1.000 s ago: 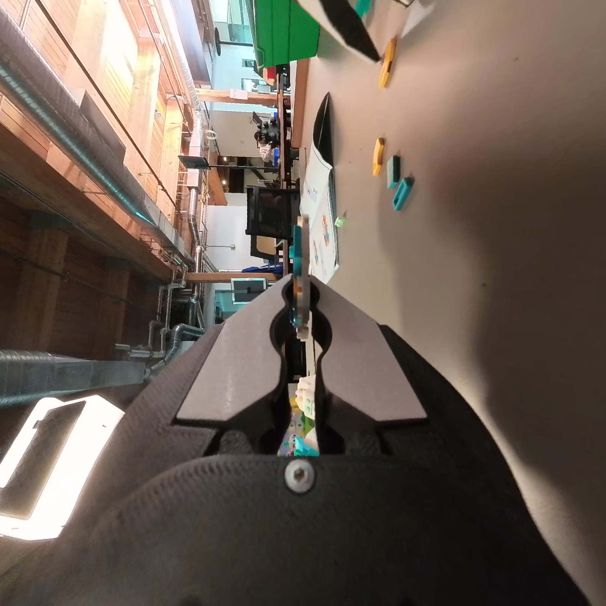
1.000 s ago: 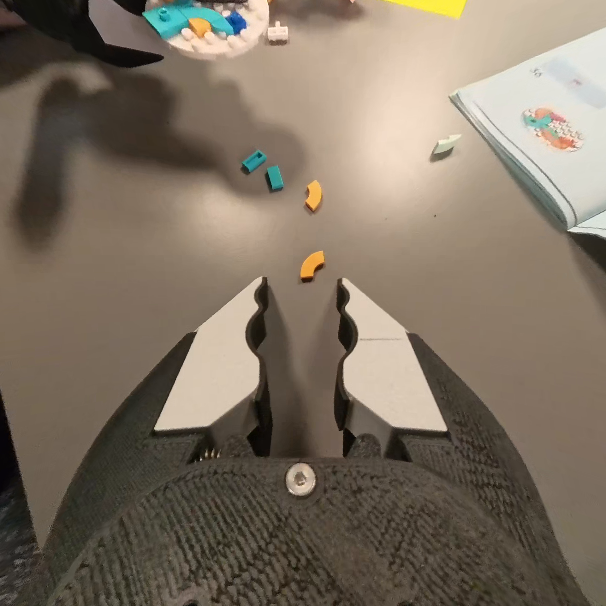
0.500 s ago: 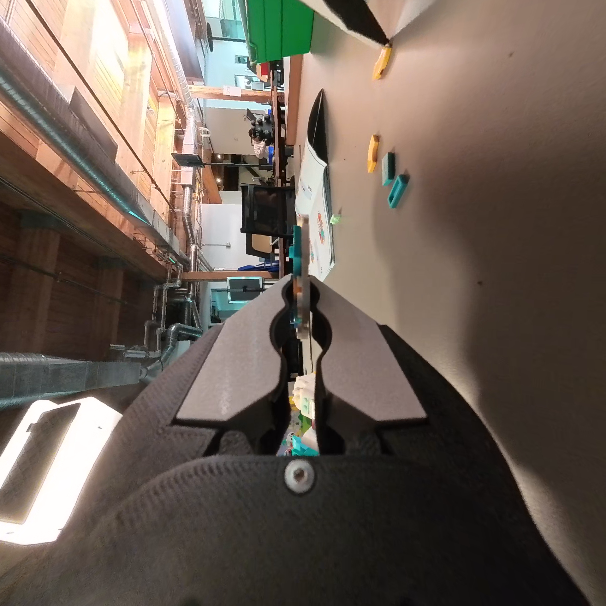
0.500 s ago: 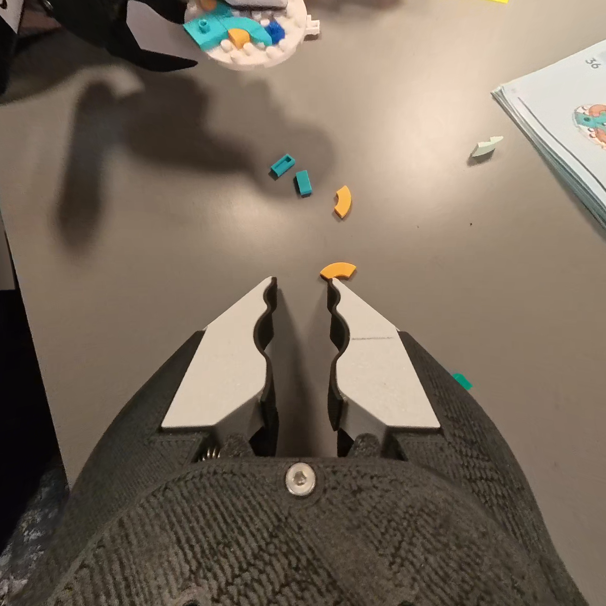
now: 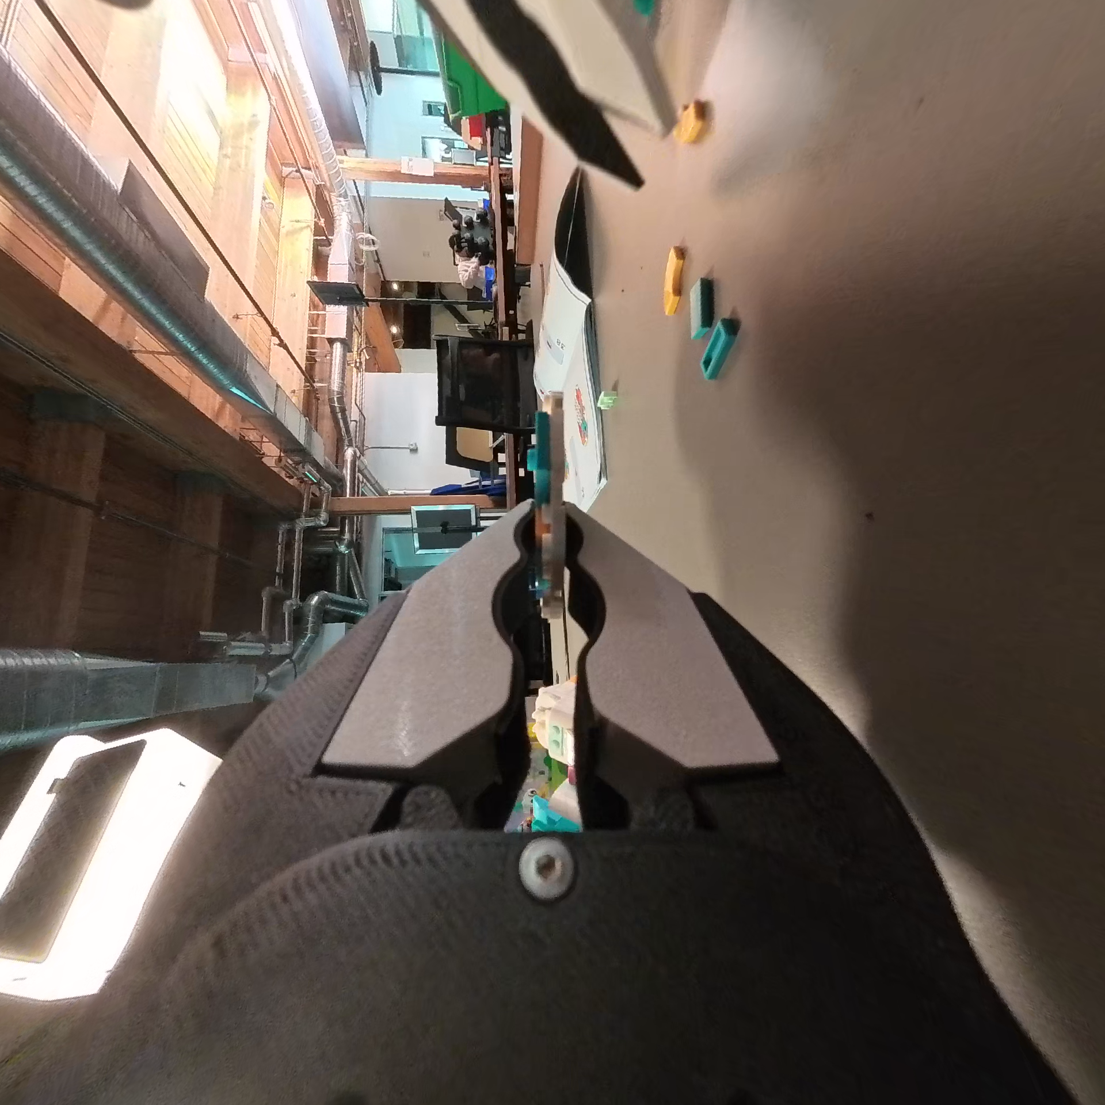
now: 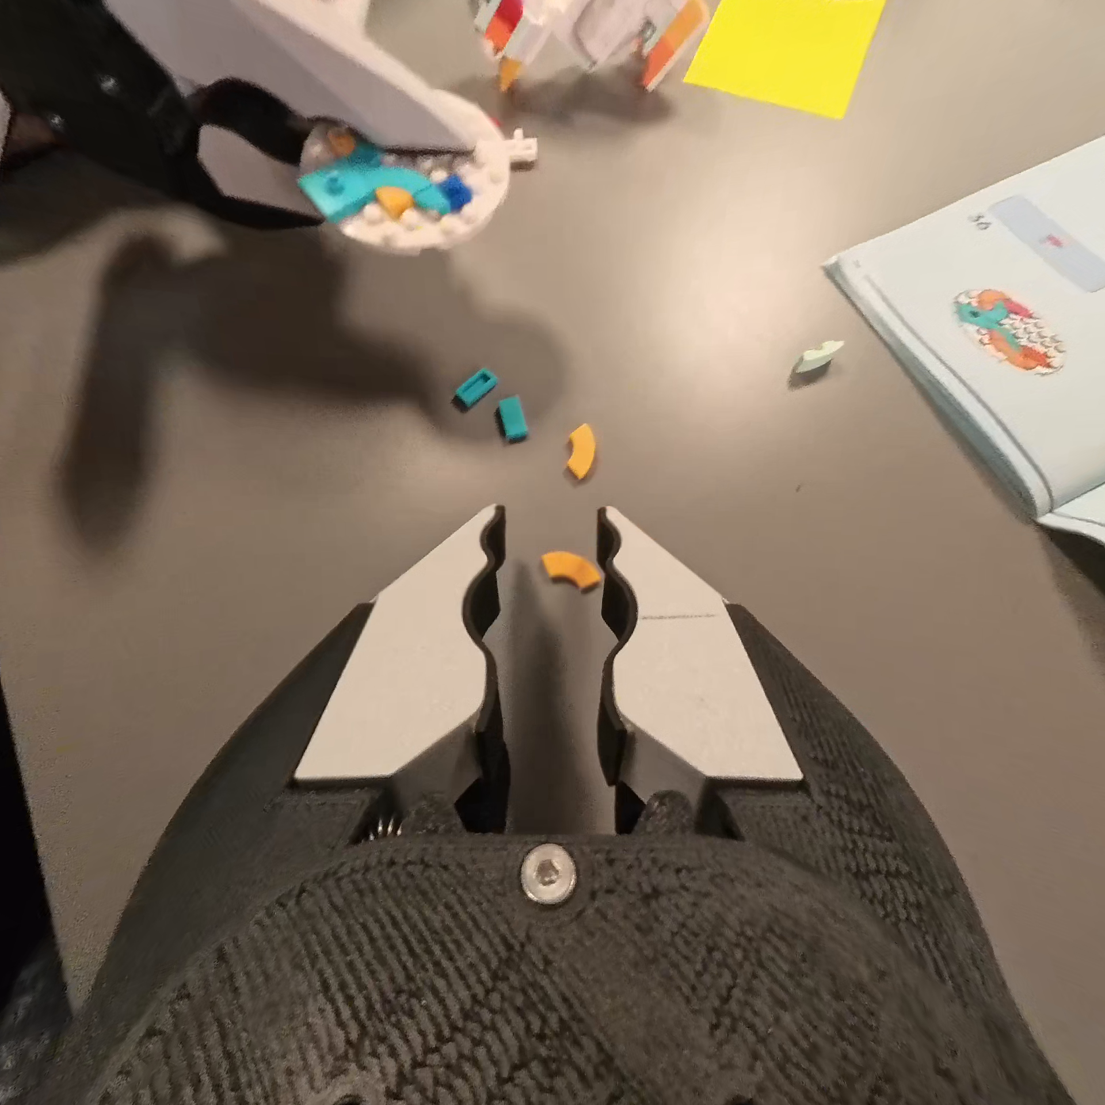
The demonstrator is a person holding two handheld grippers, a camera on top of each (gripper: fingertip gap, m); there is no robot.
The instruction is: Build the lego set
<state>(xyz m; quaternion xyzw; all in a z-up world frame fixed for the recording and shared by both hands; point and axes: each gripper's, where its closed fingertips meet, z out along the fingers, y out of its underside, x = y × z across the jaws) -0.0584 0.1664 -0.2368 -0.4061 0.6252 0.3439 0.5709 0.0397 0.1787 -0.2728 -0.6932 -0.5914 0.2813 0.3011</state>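
Right gripper (image 6: pixel 550 514) has advanced, parted jaws flanking a curved orange tile (image 6: pixel 569 569); left gripper (image 5: pixel 549 520) pinches a studded white disc (image 5: pixel 555 472)

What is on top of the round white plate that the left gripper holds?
On the round white plate sit teal pieces, an orange piece and a blue one. The left gripper covers its far part.

Open-plan office or shared workspace in a converted industrial building. Evidence in the left wrist view: timber-clad walls and wooden beams (image 5: pixel 412 505), exposed silver ventilation ducts (image 5: pixel 149 287), a bright rectangular ceiling light (image 5: pixel 89 849), a black mesh office chair (image 5: pixel 481 382), a computer monitor (image 5: pixel 442 523), and further desks where a person (image 5: pixel 472 269) sits. Work surface: a smooth grey-brown table (image 6: pixel 747 538) bearing a pale blue printed instruction booklet (image 6: pixel 1016 335).
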